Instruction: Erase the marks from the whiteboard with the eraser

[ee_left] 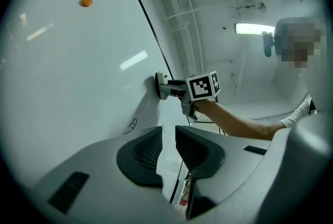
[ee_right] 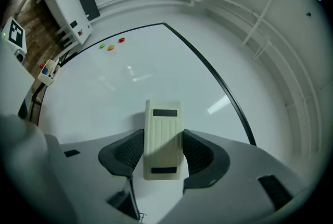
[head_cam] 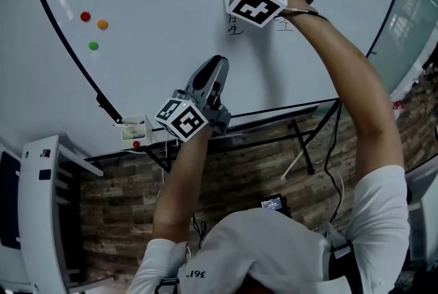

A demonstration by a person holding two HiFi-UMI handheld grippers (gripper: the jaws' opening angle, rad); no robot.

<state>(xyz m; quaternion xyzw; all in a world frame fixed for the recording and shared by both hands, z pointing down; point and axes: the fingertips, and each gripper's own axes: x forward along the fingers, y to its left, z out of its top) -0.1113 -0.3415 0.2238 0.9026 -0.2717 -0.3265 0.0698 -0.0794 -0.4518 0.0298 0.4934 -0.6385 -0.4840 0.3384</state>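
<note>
right gripper (ee_right: 163,147) fingers pinch the eraser (ee_right: 163,119); let's press flat and pull back over the marks (head_cam: 235,29) behind them; left gripper (ee_left: 169,137) fingers barely apart, empty.

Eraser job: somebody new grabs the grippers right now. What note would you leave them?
Right gripper: jaws shut on the eraser, which is pressed against the whiteboard.
Left gripper: jaws slightly apart, nothing between them, near the board's bottom edge.
Done: cannot tell how much has been wiped.
Left: the dark marks close by the eraser need wiping. The coloured magnets sit far off to the side, away from the marks.
</note>
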